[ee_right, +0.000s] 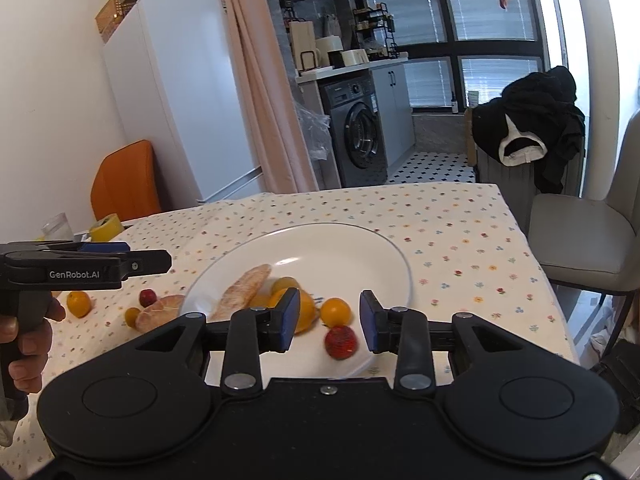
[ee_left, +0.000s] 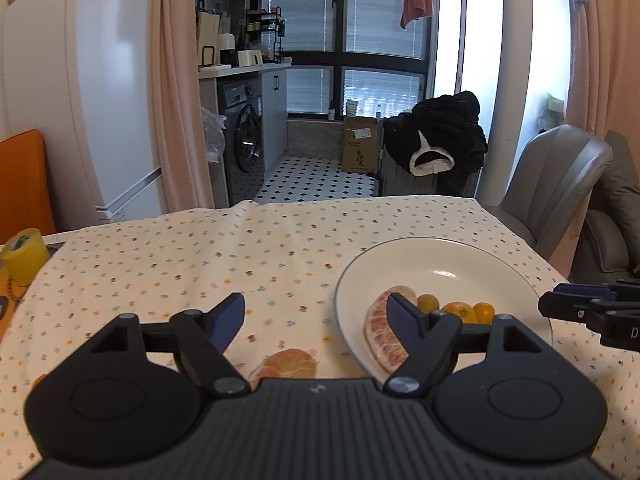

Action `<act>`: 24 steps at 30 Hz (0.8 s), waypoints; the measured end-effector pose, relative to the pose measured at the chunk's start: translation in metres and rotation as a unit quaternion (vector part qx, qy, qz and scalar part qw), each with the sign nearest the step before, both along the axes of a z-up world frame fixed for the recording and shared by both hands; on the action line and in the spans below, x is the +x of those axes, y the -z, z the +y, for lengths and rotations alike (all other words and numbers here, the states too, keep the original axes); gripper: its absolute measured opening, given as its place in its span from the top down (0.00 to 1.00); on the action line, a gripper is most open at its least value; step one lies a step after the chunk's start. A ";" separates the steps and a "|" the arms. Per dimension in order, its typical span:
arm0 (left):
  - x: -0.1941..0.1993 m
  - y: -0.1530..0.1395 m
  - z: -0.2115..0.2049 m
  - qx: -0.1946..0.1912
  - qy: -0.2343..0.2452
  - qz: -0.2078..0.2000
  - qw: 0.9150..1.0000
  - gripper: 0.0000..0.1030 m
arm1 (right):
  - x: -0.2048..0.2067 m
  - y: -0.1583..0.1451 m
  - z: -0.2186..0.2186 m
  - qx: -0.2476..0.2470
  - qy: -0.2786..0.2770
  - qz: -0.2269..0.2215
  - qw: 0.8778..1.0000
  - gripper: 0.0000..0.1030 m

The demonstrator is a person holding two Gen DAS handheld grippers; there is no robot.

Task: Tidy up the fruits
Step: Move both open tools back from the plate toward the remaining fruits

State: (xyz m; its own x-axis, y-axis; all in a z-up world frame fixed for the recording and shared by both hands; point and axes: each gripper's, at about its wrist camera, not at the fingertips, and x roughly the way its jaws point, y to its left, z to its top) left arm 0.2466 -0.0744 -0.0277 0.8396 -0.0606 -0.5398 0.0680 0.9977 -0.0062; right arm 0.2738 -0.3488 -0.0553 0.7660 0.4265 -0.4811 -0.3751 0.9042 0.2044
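While the round white plate (ee_right: 384,256) already holds several fruits, both the left gripper (ee_left: 316,316) and right gripper (ee_right: 330,320) sit spread and empty, with a peeled citrus chunk (ee_right: 160,312), small orange fruit (ee_right: 79,303) and dark red berry (ee_right: 147,297) left on the flowery tablecloth (ee_right: 460,216), so roughly halfway.

One white plate (ee_right: 384,252) sat on the cloth. Two peeled citrus segments showed: one (ee_right: 244,290) on the plate, one (ee_right: 158,312) on the cloth to its left. Two red fruits: one (ee_right: 340,342) at the plate's near edge, one (ee_right: 147,297) off it. Small orange-yellow fruits numbered at least five, three on the plate including one (ee_right: 335,311), two on the cloth including one (ee_right: 79,303). One yellow tape roll (ee_right: 105,227) stood far left.
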 end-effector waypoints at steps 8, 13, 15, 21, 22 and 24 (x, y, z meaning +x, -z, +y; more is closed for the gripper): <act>-0.017 -0.008 0.027 0.006 -0.041 -0.006 0.999 0.17 | -0.009 -0.006 0.017 0.000 -0.016 -0.006 1.000 0.55; -0.029 -0.010 0.042 0.000 -0.057 -0.008 0.998 0.13 | -0.014 -0.008 0.029 0.000 -0.027 -0.008 1.000 0.47; -0.034 -0.011 0.049 -0.004 -0.063 -0.007 0.998 0.11 | -0.016 -0.009 0.034 -0.002 -0.033 -0.010 0.999 0.45; -0.048 -0.012 0.067 -0.009 -0.079 -0.006 0.997 0.10 | -0.021 -0.014 0.050 0.004 -0.052 -0.015 0.999 0.31; -0.050 -0.013 0.071 -0.010 -0.083 -0.006 0.996 0.09 | -0.021 -0.014 0.052 0.005 -0.054 -0.017 0.998 0.26; -0.056 -0.016 0.080 -0.013 -0.094 -0.007 0.995 0.08 | -0.022 -0.015 0.057 0.006 -0.060 -0.019 0.998 0.25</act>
